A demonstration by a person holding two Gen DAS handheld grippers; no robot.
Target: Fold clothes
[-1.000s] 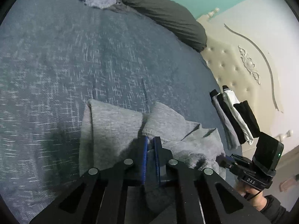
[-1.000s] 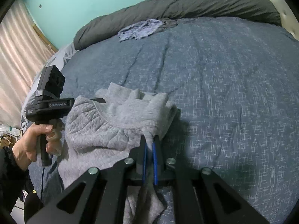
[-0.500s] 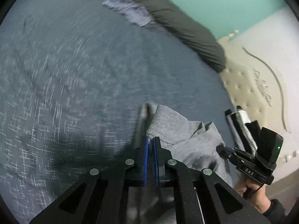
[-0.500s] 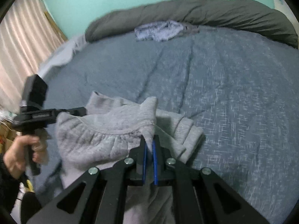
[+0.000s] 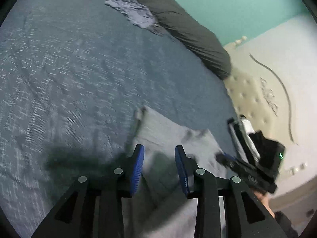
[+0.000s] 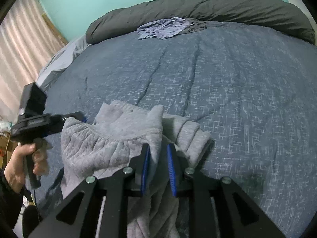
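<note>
On the woven blue bedspread point(image 6: 227, 83), both grippers point(image 5: 159, 165) point(image 6: 157, 165) have just released the quilted grey garment point(image 6: 111, 138).

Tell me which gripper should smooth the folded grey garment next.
Probably the left gripper: its jaws have just been opening, clear above the grey garment. The right gripper, also opening, has cloth draped between its pads.

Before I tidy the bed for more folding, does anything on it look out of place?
Yes. A crumpled blue-grey garment lies unfolded at the far side of the dark blue bedspread, partly against the rolled dark grey duvet. The quilted grey garment near the grippers lies bunched, not flat.
</note>
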